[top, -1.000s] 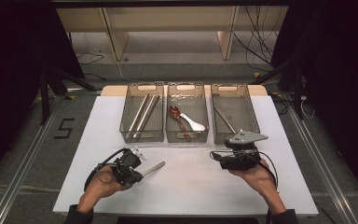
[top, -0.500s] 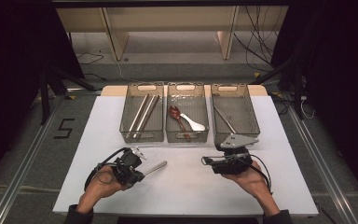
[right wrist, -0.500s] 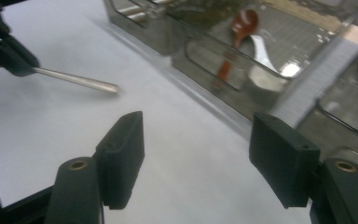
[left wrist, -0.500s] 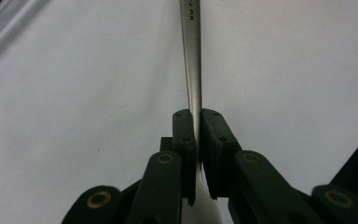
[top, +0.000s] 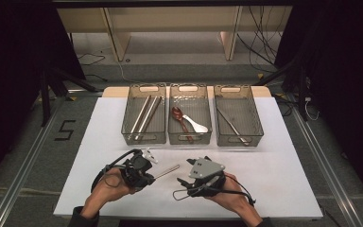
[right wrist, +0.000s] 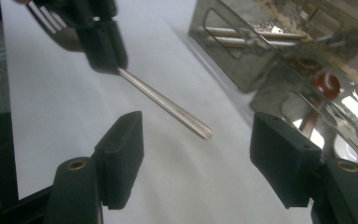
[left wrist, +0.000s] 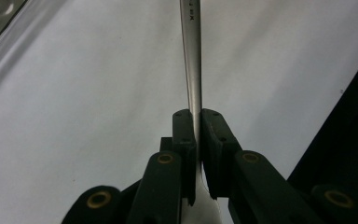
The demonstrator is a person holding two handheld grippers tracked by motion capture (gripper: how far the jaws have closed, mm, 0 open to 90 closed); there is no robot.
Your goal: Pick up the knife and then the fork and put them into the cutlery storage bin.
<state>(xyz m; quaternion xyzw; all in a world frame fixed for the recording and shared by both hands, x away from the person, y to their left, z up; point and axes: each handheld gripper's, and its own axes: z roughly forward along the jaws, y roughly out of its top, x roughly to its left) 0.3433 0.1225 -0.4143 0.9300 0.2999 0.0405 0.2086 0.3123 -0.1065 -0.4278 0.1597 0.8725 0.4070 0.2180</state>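
A metal fork (top: 167, 170) is held near its head by my left gripper (top: 147, 176), which is shut on it at the front left of the white table (top: 283, 165). In the left gripper view the black pads (left wrist: 185, 135) pinch the handle of the fork (left wrist: 193, 60), which runs straight ahead. My right gripper (top: 183, 178) points left at the handle's free end, jaws wide apart. In the right gripper view the fork's handle (right wrist: 168, 105) lies just beyond the open right gripper (right wrist: 198, 158), apart from both pads, with the left gripper (right wrist: 100, 42) at its far end.
Three clear bins stand in a row at the back. The left bin (top: 128, 130) holds long metal sticks, the middle bin (top: 189, 140) a brown spoon and a white spoon, the right bin (top: 257, 127) one slim metal utensil. The table's front edge lies close under both hands.
My right gripper has swept left and toward the front edge, up to the fork's handle end. The left gripper has lifted the fork slightly and stays shut on it.
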